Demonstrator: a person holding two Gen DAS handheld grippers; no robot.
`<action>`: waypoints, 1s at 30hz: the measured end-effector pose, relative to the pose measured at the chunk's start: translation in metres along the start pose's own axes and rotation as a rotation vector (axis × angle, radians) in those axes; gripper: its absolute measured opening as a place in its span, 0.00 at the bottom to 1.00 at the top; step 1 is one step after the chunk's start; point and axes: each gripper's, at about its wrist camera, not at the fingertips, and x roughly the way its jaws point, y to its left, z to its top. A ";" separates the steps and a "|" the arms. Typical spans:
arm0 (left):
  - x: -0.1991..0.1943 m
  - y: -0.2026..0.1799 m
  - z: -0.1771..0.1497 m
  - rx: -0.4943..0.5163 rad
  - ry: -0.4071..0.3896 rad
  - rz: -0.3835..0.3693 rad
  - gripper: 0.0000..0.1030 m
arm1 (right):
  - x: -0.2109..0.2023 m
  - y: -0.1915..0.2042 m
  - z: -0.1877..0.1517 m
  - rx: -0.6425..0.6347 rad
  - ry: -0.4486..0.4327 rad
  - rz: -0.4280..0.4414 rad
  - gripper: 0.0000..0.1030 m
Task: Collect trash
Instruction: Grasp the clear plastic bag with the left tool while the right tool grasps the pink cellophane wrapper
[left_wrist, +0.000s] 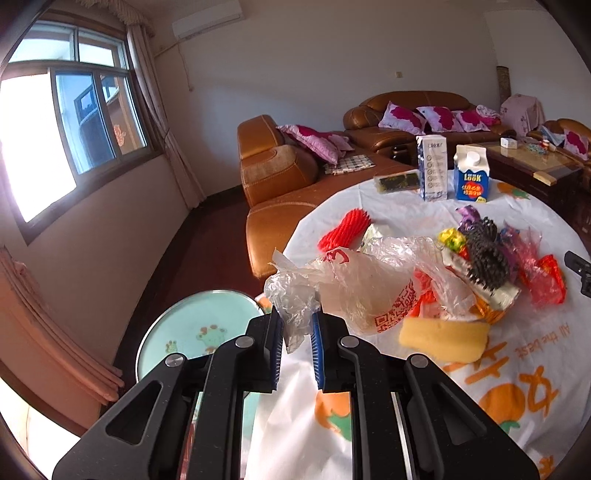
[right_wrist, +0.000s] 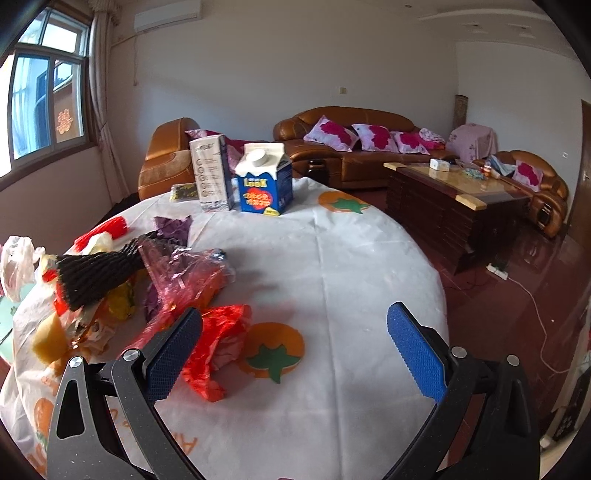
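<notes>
The left hand-held gripper (left_wrist: 297, 334) pinches the clear plastic bag (left_wrist: 354, 284); lift slowly so trash stays inside. The right hand-held gripper (right_wrist: 295, 350) hangs wide open, empty.

A round table is covered by a white cloth printed with orange persimmons (right_wrist: 332, 280). At the bottom, the right gripper (right_wrist: 295, 349) is seen with its blue-padded jaws spread wide and nothing between them. Just beside the left pad, a crumpled red plastic wrapper (right_wrist: 218, 343) lies on the cloth. Farther left, a heap is formed by a black foam net sleeve (right_wrist: 99, 275), pink cellophane (right_wrist: 184, 273) and a yellow sponge block (right_wrist: 48, 338). At the far edge, a blue-and-white gable-top carton (right_wrist: 264, 184) stands upright beside a tall grey-white carton (right_wrist: 212, 173).
</notes>
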 end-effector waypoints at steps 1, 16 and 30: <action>0.001 0.003 -0.003 -0.001 0.005 0.001 0.13 | -0.001 0.003 -0.001 -0.007 0.001 0.007 0.95; -0.011 0.025 -0.019 -0.032 -0.002 0.022 0.13 | -0.018 0.047 0.005 -0.063 -0.013 0.110 0.79; -0.007 0.023 -0.022 -0.021 0.008 0.009 0.13 | 0.003 0.060 -0.015 -0.072 0.138 0.210 0.15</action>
